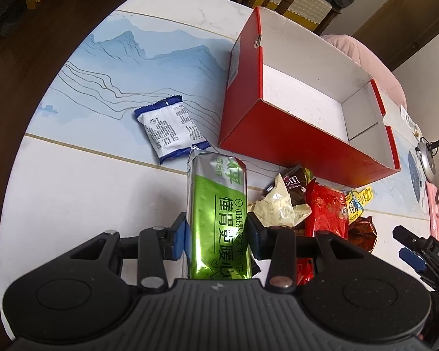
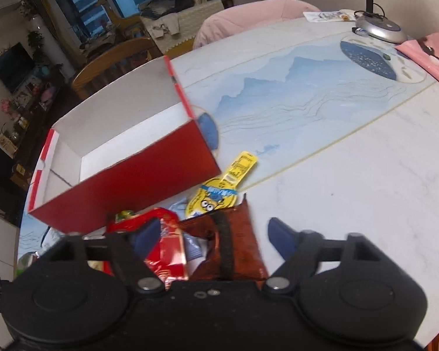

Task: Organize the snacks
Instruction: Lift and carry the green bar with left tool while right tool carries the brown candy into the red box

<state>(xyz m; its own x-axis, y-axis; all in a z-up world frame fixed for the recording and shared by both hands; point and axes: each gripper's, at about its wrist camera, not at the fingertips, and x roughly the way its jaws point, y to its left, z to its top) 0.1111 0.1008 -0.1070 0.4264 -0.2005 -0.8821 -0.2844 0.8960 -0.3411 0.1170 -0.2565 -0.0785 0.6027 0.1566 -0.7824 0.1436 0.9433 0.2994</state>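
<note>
Between the left claw [image 1: 218, 235] pads sits a shiny green packet [image 1: 219, 219]; right claw [image 2: 210, 234] gapes

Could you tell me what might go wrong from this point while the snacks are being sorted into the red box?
1. The left gripper pinches the long green packet near its lower part only; the glossy wrapper might slip or swing on the way to the red box.
2. The right gripper stands open over overlapping snacks, the brown packet and the red packet; closing there could catch both at once.
3. The two grippers work close together beside the pile and could bump.
</note>
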